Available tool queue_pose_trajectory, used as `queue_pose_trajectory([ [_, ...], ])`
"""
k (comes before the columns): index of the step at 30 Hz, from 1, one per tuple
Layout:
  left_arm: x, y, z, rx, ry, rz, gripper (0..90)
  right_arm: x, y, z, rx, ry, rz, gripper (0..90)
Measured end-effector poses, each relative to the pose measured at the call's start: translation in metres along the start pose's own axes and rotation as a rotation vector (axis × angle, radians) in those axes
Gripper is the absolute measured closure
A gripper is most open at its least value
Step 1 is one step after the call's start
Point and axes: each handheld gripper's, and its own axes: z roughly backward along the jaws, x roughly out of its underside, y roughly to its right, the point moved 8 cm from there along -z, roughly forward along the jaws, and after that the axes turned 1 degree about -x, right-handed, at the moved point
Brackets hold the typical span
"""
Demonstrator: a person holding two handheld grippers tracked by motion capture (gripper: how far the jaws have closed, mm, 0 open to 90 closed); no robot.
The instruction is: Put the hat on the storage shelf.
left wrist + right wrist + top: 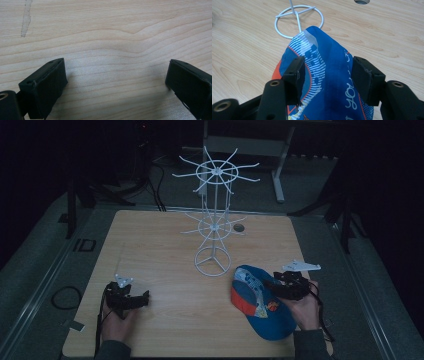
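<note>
Cap (260,302), soft and light, at five o'clock from rack (215,220): right gripper (327,72) straddles its crown fold, jaws spread; left gripper (115,82) spread, empty.

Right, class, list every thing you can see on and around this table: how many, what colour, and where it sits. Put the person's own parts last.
Table: one, light wood, centre of the high view.
Wire rack: one, white, two tiers of spokes on a ring base, standing at the table's middle, towards the far side.
Cap: one, blue with orange and white print, near right part of the table, between the right gripper's jaws.
Hole: one, round, in the tabletop beside the rack.
Cable loop: one, black, on the floor at left.
Left gripper: one, black, open over bare wood.
Right gripper: one, black, jaws either side of the cap.
Hands: two, near edge.
</note>
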Motion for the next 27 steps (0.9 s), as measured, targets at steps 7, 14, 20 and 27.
queue_pose_trajectory([
  [7, 0.0, 0.0, 0.0, 0.0, 0.001, 0.002, 3.9, -0.005, 0.001, -0.008, 0.004, -0.03, 0.025, 42.0],
  [14, 0.0, 0.0, 0.0, 0.0, 0.001, 0.003, 3.9, -0.01, 0.003, -0.015, 0.003, -0.049, 0.026, 38.4],
  [20, 0.0, 0.0, 0.0, -0.001, 0.001, 0.003, 3.9, -0.015, 0.003, -0.022, -0.008, -0.078, 0.043, 33.9],
  [27, 0.0, 0.001, 0.0, -0.002, 0.003, 0.005, 3.9, -0.021, 0.004, -0.031, -0.02, -0.108, 0.059, 29.7],
])
